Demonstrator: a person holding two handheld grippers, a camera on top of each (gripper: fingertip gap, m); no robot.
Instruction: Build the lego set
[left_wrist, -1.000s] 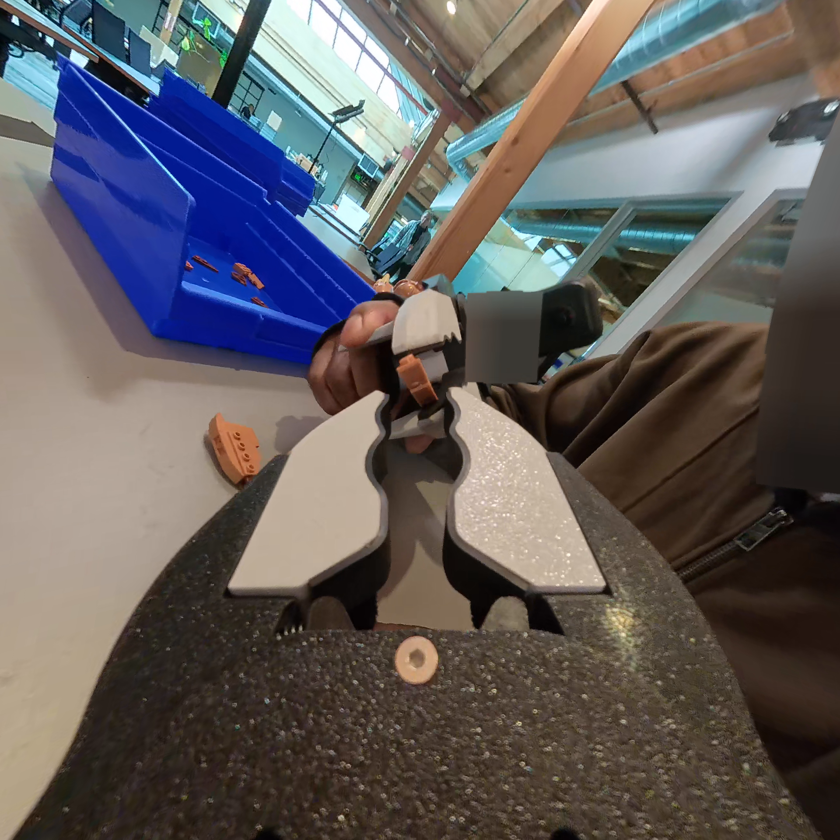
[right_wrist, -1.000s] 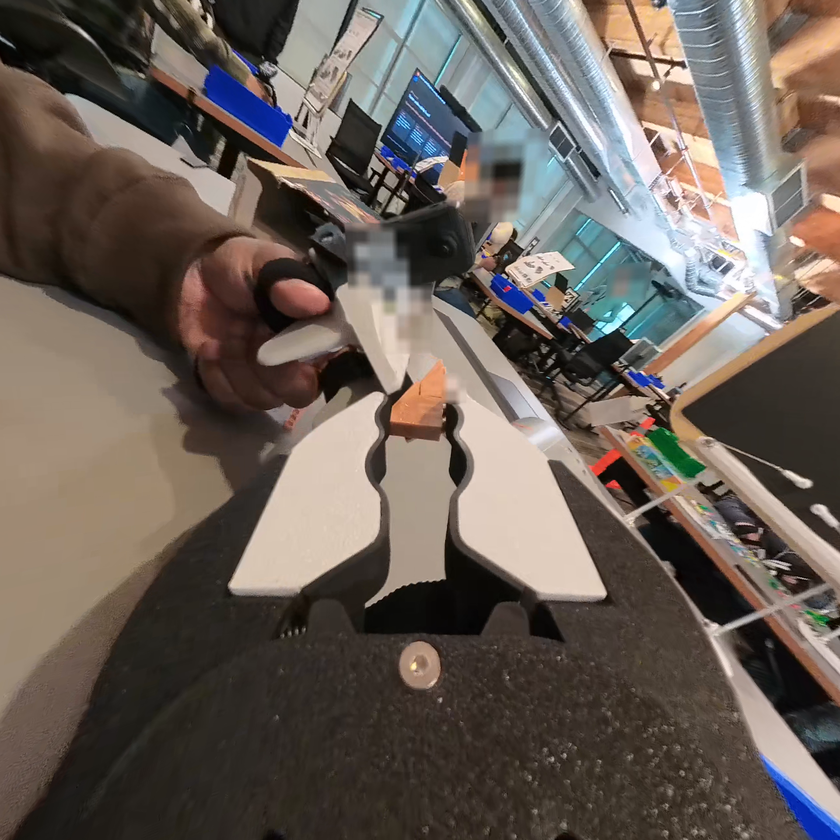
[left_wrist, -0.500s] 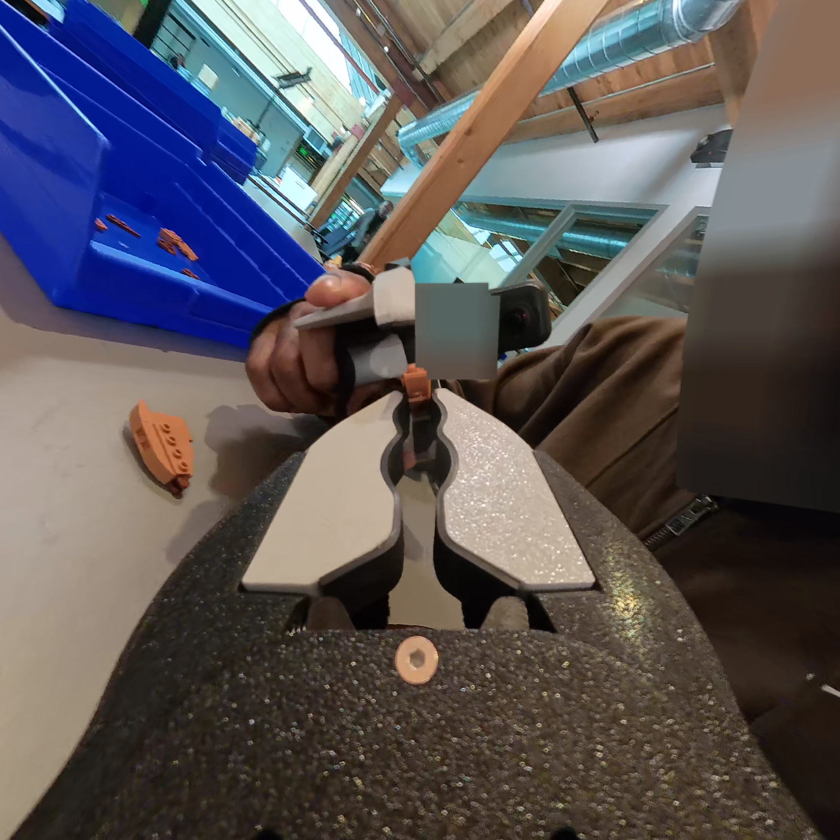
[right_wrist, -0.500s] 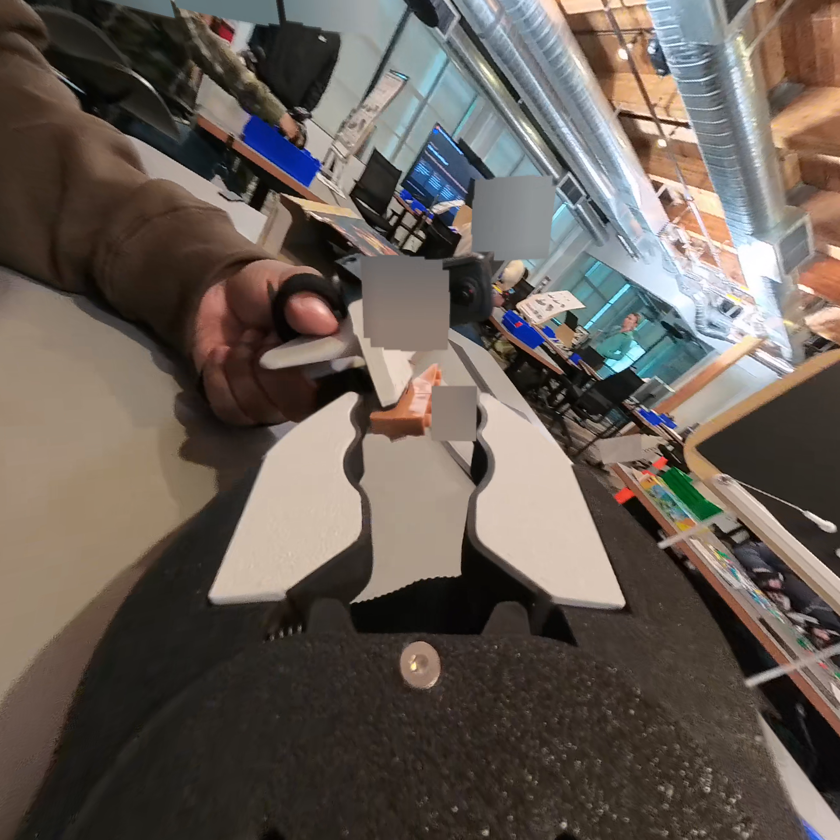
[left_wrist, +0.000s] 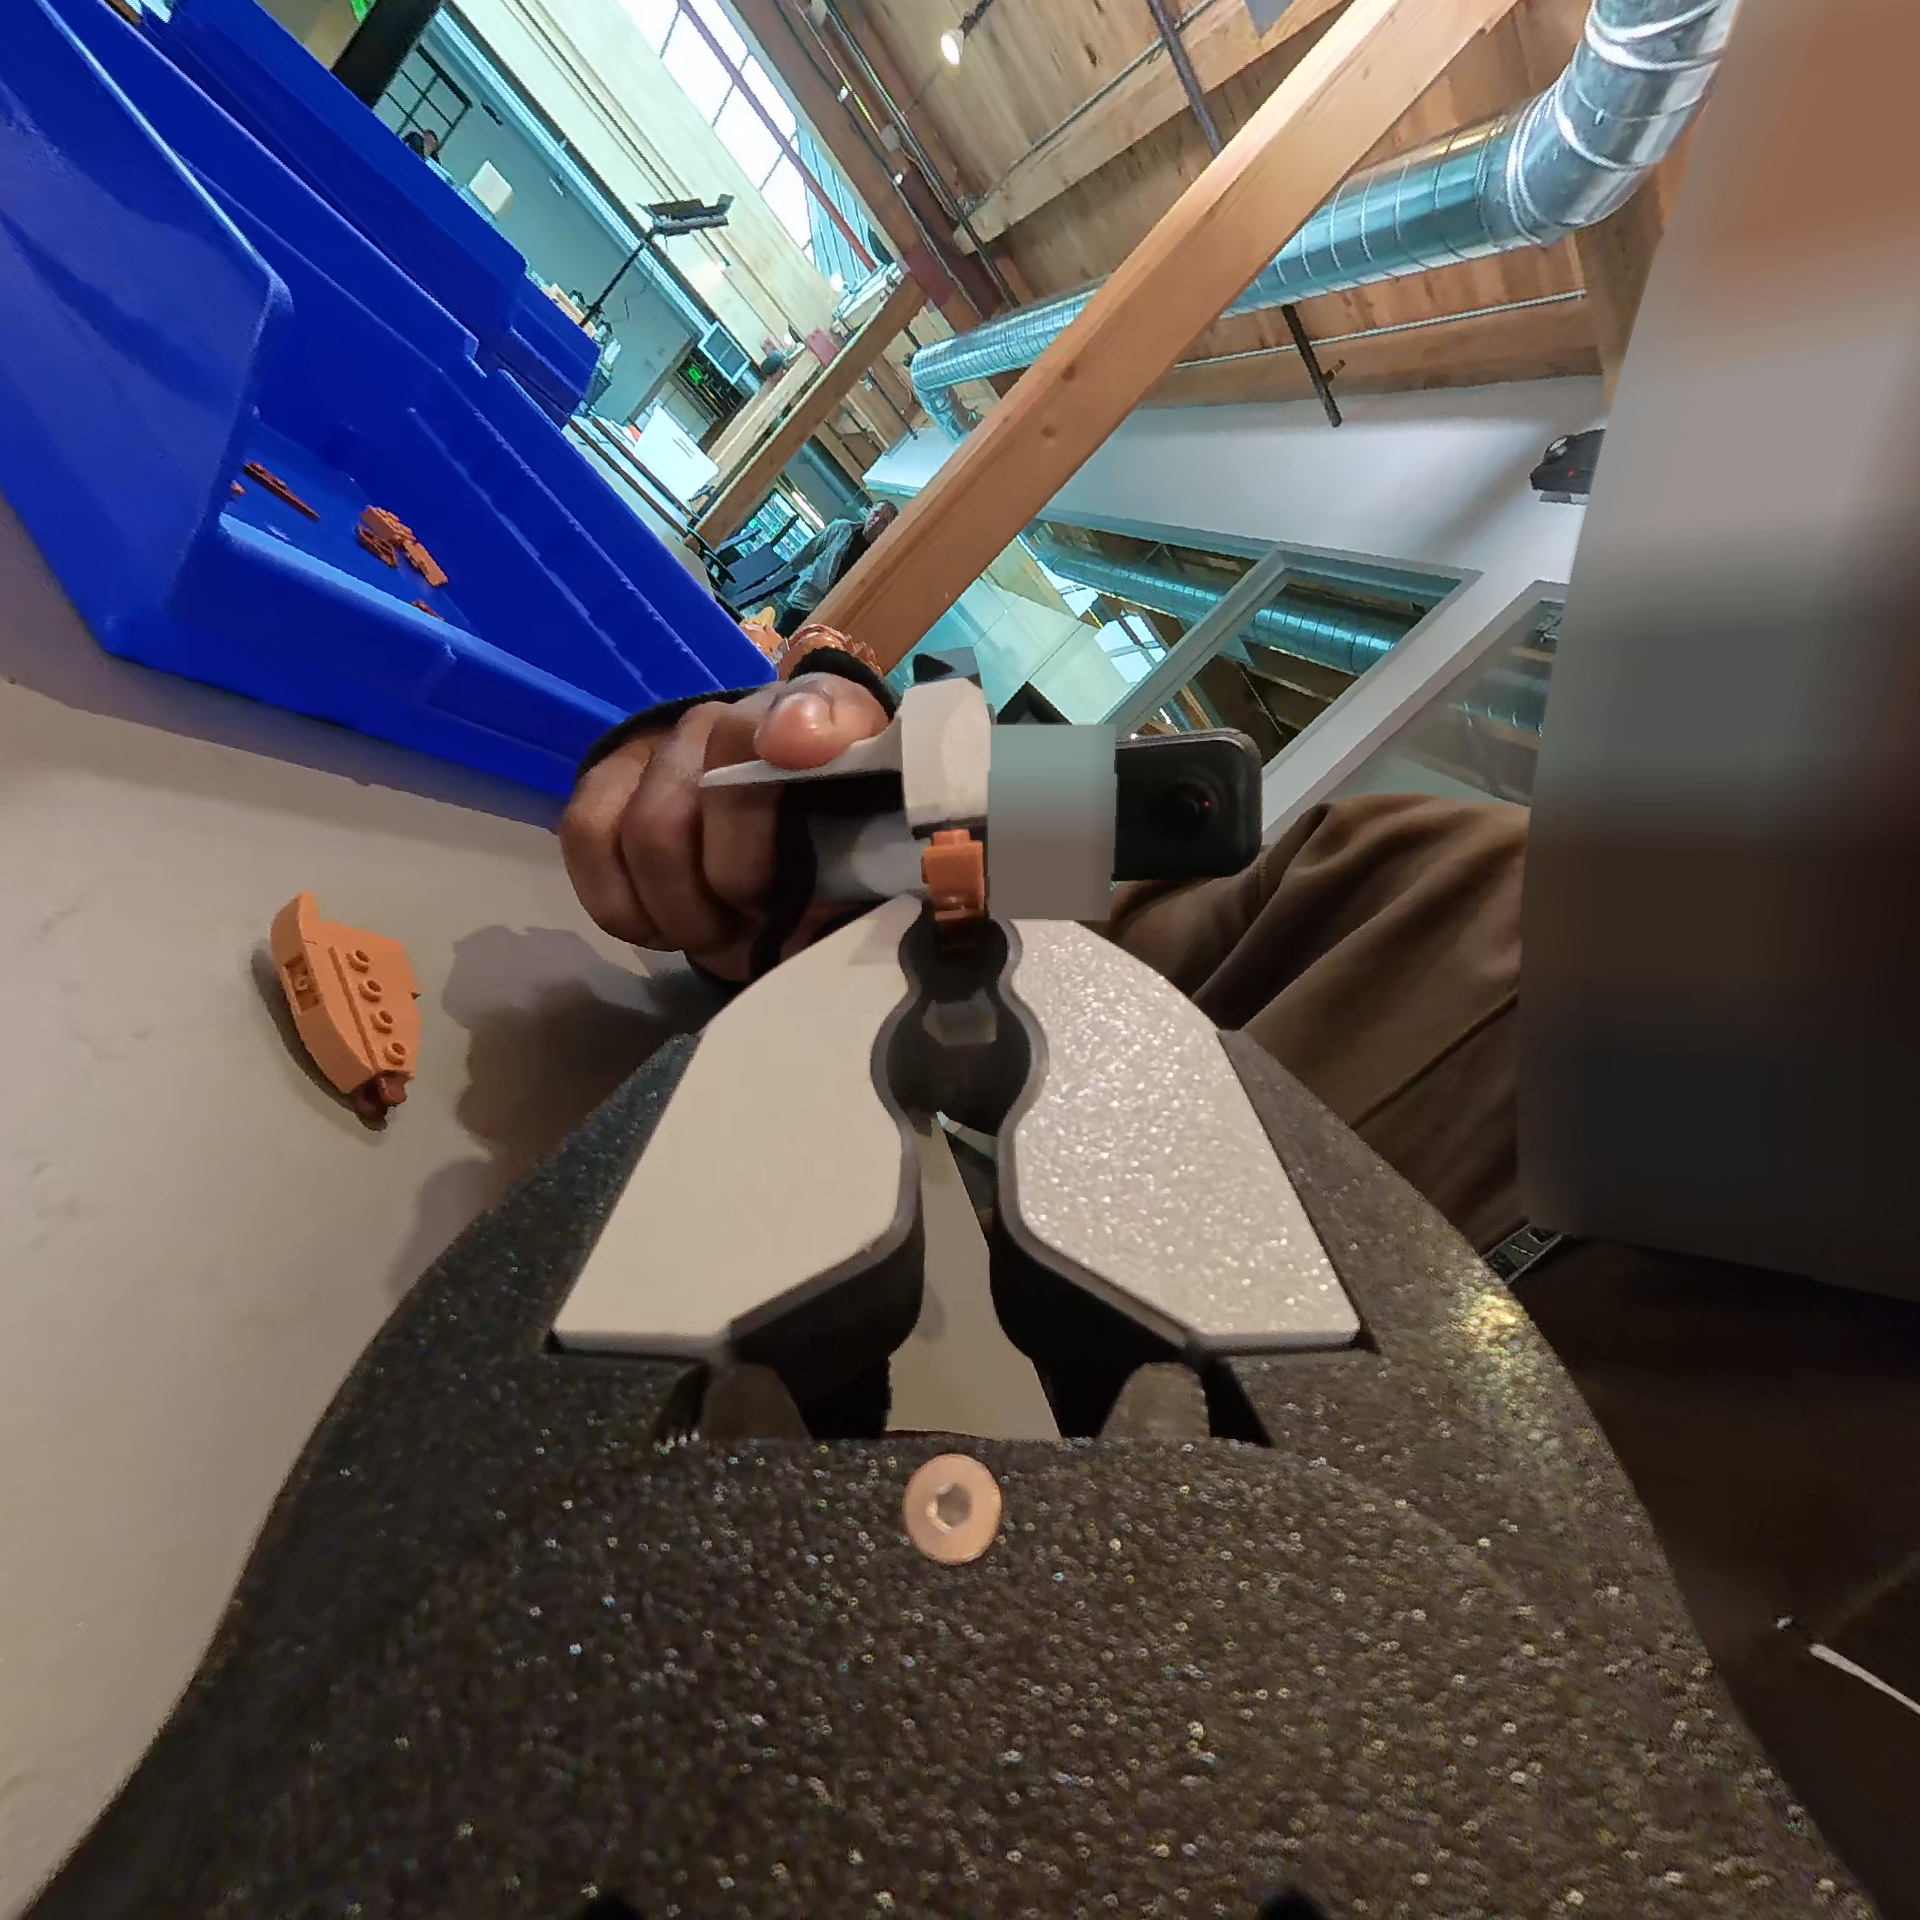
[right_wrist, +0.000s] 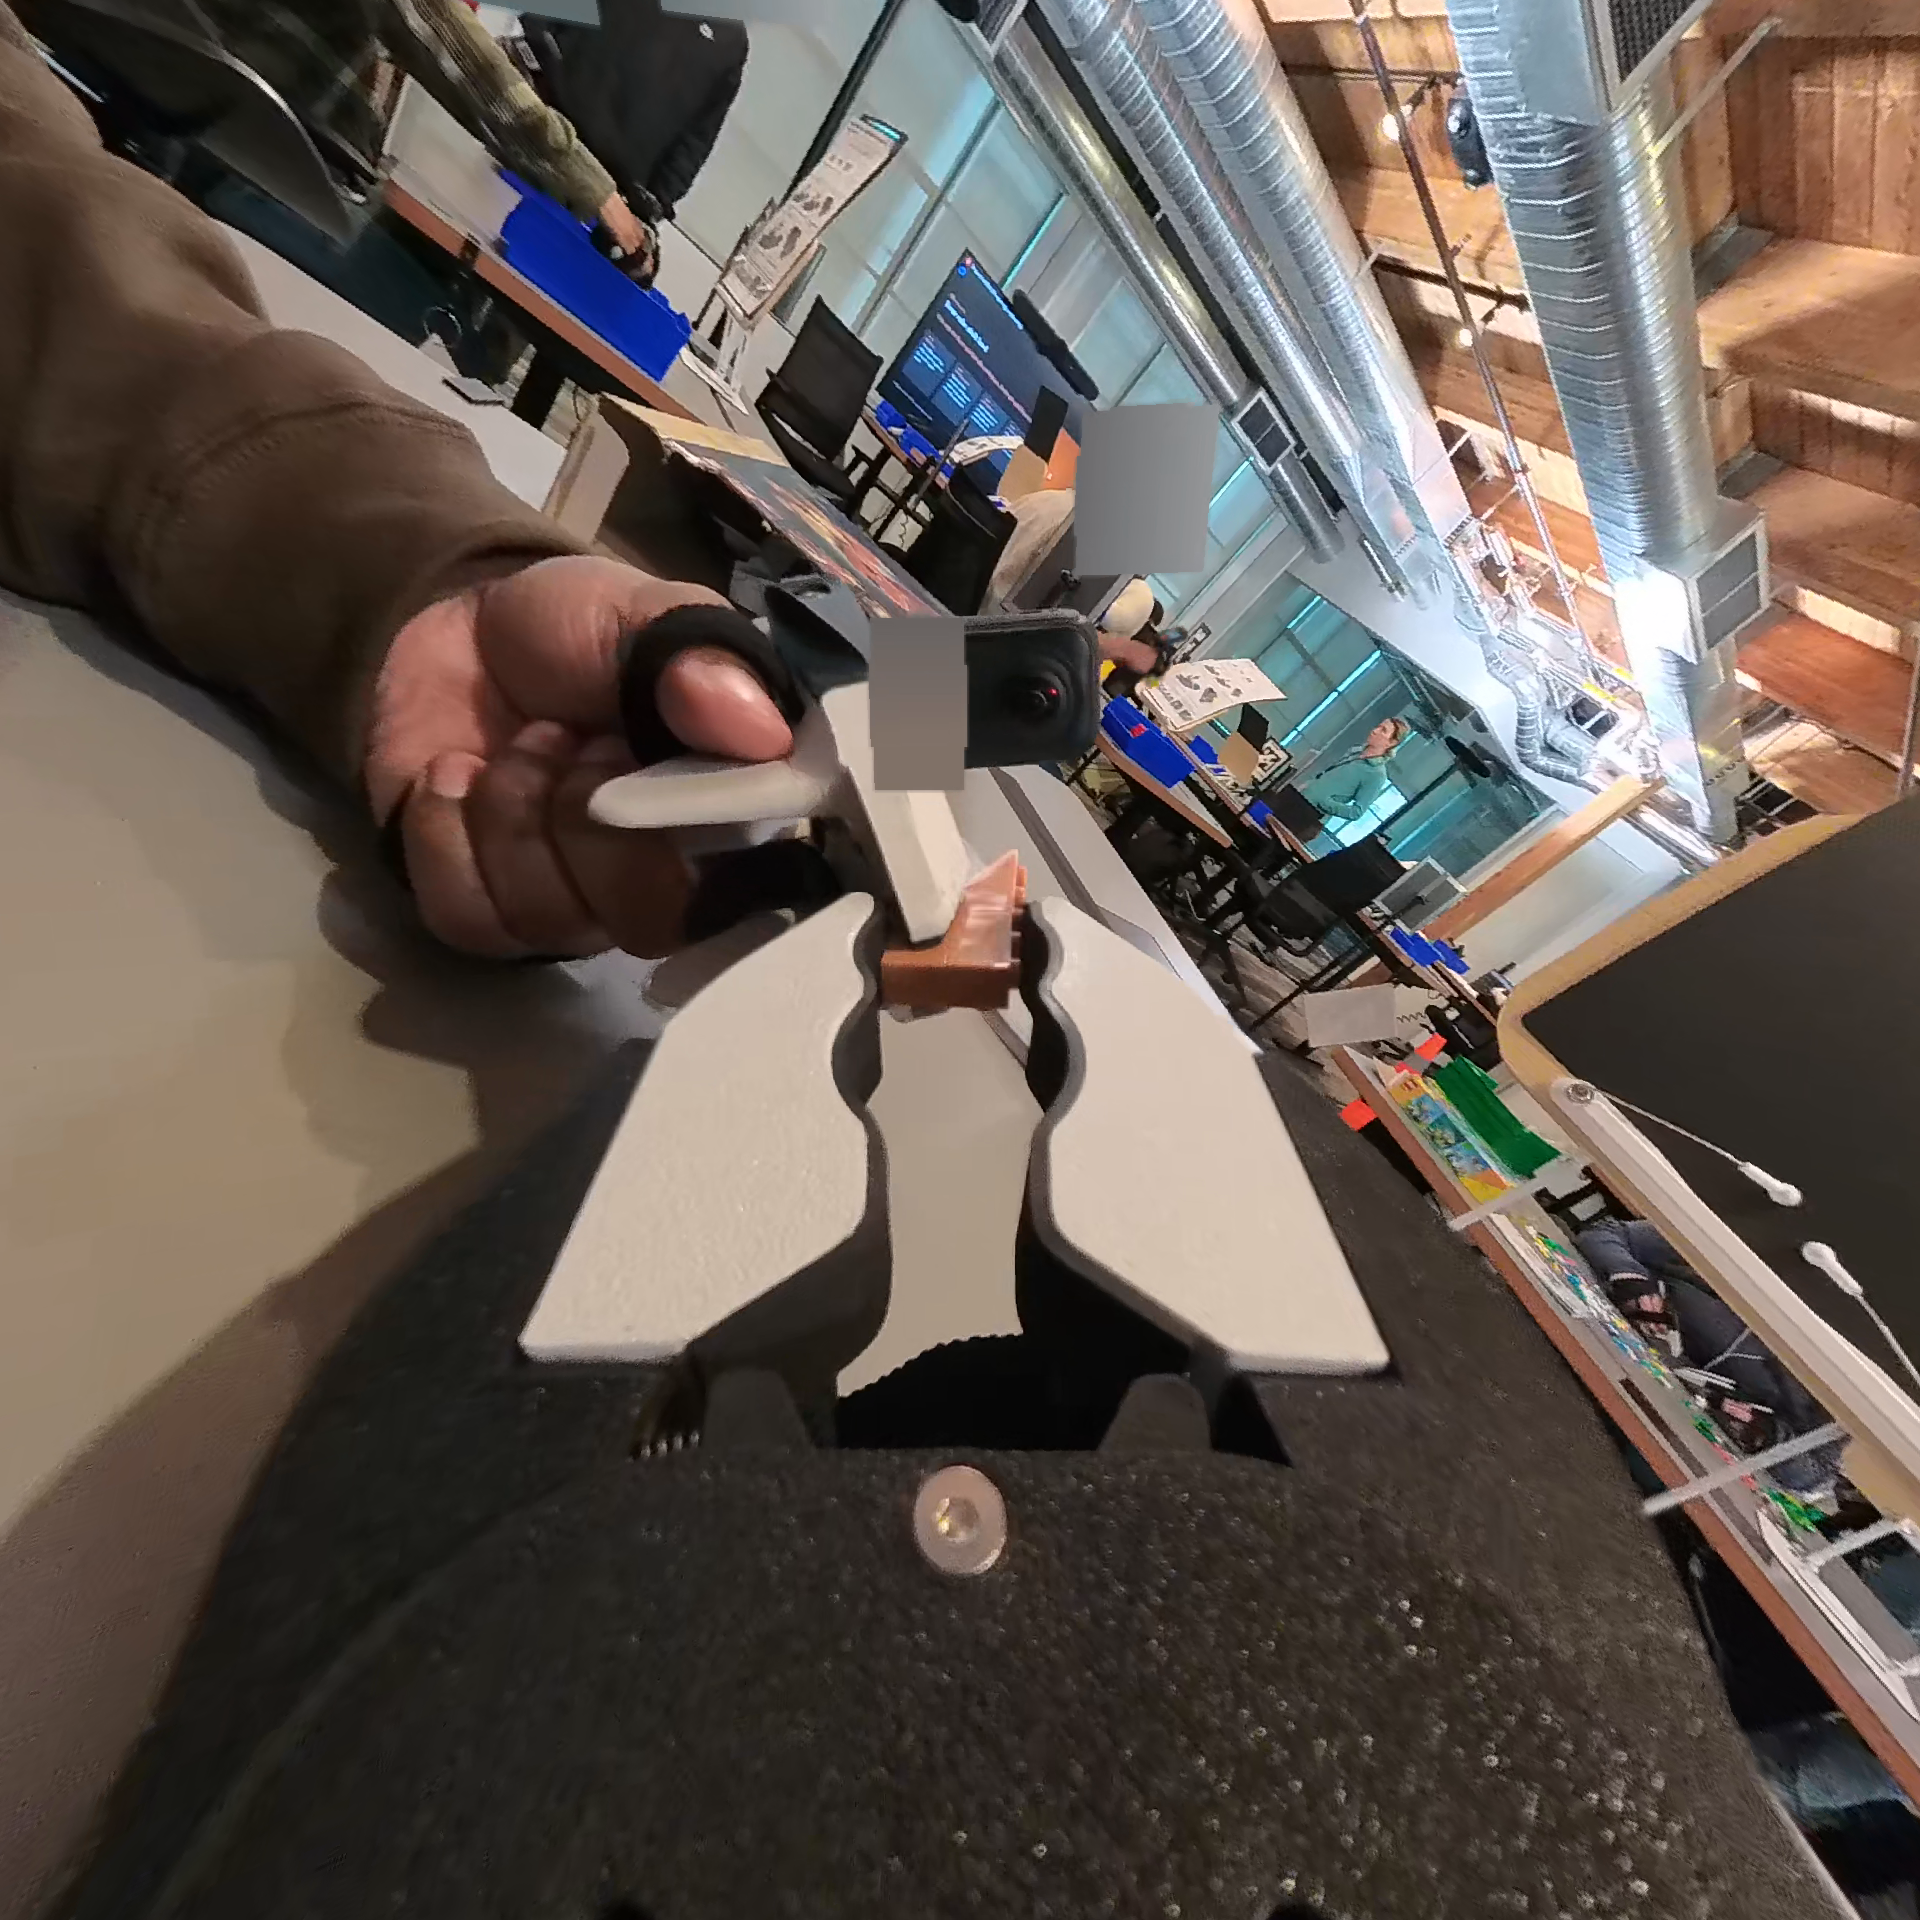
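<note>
Orange lego piece (right_wrist: 951, 961) clamped between right claw (right_wrist: 951, 935) fingertips.

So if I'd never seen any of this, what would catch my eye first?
Probably the small orange brick pinched between the right gripper tips, with the left gripper closing on it head-on. Then the big blue tray behind on the table, and a curved orange piece lying loose before it.

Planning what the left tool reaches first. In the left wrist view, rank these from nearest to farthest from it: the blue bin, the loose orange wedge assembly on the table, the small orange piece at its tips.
1. Small orange piece: at the left tool tips.
2. Orange wedge assembly: on the table, left.
3. Blue bin: far left, beyond the wedge.
</note>
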